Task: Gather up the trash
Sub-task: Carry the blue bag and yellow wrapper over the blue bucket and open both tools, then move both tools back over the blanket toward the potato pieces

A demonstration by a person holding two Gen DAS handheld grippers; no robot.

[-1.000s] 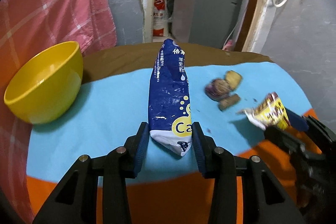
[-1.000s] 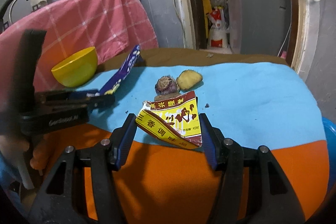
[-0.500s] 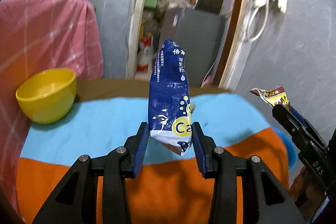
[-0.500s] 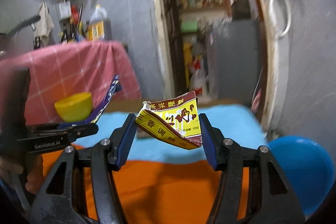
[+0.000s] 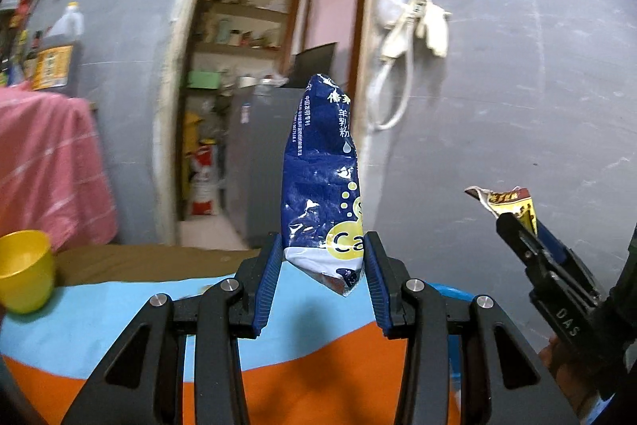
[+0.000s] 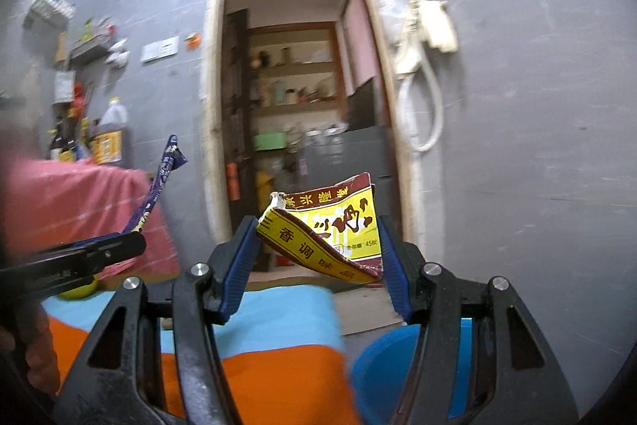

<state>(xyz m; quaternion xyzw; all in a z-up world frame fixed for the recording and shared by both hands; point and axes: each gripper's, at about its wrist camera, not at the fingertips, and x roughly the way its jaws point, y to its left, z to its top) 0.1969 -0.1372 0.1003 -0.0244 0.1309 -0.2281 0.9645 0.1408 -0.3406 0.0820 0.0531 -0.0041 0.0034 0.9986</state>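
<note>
Both claws are clamped on trash and now ride high off the worktop (image 5: 119, 309) — a second ago they were low over it: left claw (image 5: 323, 267) pinching the blue pouch (image 5: 320, 186), right claw (image 6: 318, 257) the yellow wrapper (image 6: 330, 230). Blue bin (image 6: 382, 365) sits below-right — likely the drop.

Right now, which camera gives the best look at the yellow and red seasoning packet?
The right wrist view: the seasoning packet sits front and center between the right gripper fingers, its print facing the lens. The left wrist view catches only its torn top edge poking above the right gripper, far off to the side.
</note>
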